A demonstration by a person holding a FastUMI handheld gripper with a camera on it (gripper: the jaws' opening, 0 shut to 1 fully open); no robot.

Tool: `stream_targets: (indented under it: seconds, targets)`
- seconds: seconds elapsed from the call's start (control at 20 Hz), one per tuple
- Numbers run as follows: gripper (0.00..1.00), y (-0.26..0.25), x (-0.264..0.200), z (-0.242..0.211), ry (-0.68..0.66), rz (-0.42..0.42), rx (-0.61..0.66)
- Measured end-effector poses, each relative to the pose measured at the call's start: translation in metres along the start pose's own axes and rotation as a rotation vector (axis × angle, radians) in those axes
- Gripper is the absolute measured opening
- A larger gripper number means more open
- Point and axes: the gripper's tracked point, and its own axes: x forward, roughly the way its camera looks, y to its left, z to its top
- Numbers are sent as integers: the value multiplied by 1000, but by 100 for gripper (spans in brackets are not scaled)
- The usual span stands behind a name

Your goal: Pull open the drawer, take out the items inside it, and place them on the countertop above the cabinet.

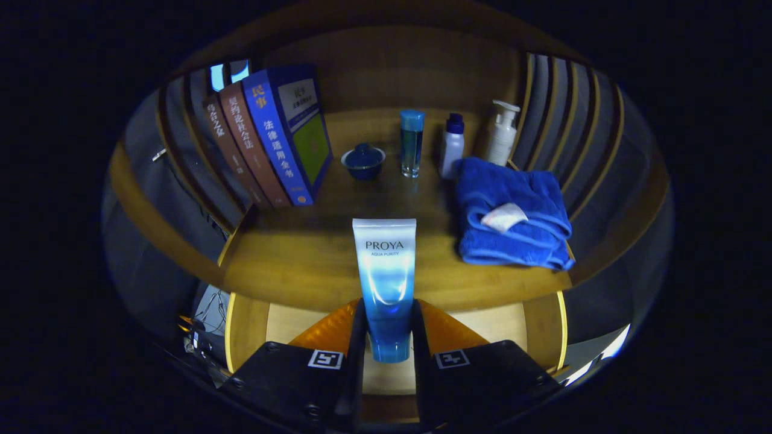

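Blue-and-white tube (pixel 386 283), cap end down, clamped between both fingers of the gripper (pixel 386 328); jaws closed onto its lower part, upper part sticking out ahead of them over the front edge of the countertop (pixel 301 265). Open drawer (pixel 289 319) below and behind the fingers. Beyond, on the countertop: folded blue towel (pixel 512 214) to the right, leaning books (pixel 271 141) to the left, small lidded bowl (pixel 363 161), slim blue-capped bottle (pixel 412 143), white bottle (pixel 452 146), pump bottle (pixel 502 134) at the back.
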Motion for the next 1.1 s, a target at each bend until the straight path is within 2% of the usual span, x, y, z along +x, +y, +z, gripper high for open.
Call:
stream_targets:
  seconds: [0.3, 0.6, 0.9, 1.1]
  targets:
    - [41, 1, 64, 27, 54, -20, 28]
    - [43, 4, 91, 30, 58, -25, 22]
    - [98, 2, 73, 43, -18, -30, 8]
    - [99, 0, 43, 34, -69, -15, 26]
